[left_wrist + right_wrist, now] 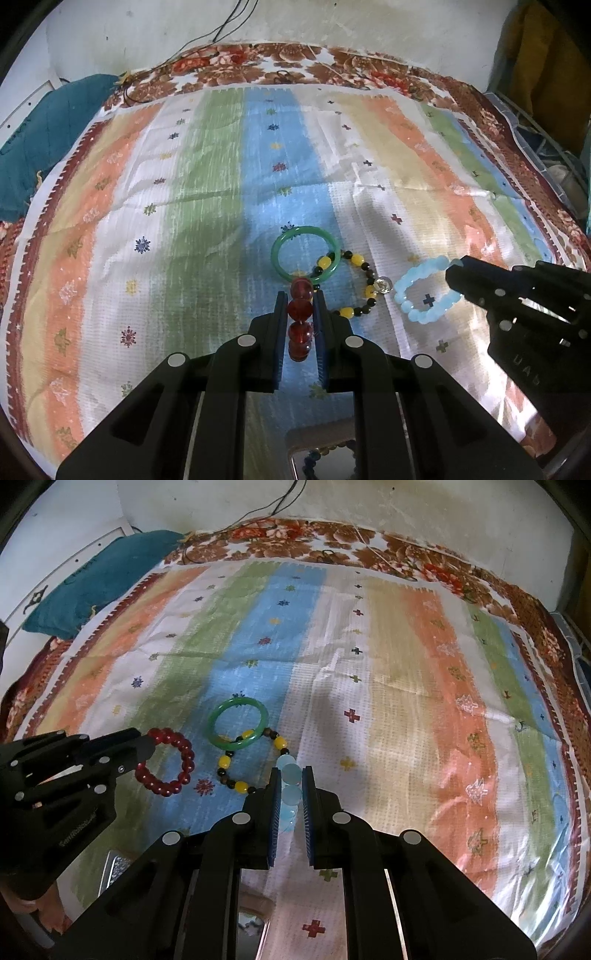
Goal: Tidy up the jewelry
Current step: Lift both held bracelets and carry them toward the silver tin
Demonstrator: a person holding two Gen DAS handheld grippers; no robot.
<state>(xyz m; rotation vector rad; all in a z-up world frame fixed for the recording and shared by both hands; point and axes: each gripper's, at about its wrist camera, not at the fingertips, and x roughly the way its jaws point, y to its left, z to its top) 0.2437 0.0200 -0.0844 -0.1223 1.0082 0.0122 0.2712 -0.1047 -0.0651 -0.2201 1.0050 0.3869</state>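
My left gripper [300, 295] is shut on a red bead bracelet [301, 317], seen edge-on between the fingers; it also shows as a ring in the right wrist view [168, 762]. My right gripper [290, 770] is shut on a light blue bead bracelet [289, 794], which also shows in the left wrist view [424, 291]. A green bangle [306, 254] lies on the striped cloth [207, 192] just ahead, overlapping a yellow and dark bead bracelet [360, 288]. Both also show in the right wrist view, the bangle [238, 726] and the bead bracelet [255, 764].
A teal cushion [99, 579] lies at the far left by the wall. A floral blanket [295, 62] borders the cloth at the back. Cables [229, 22] hang on the wall. A box with beads [325, 458] shows under the left gripper.
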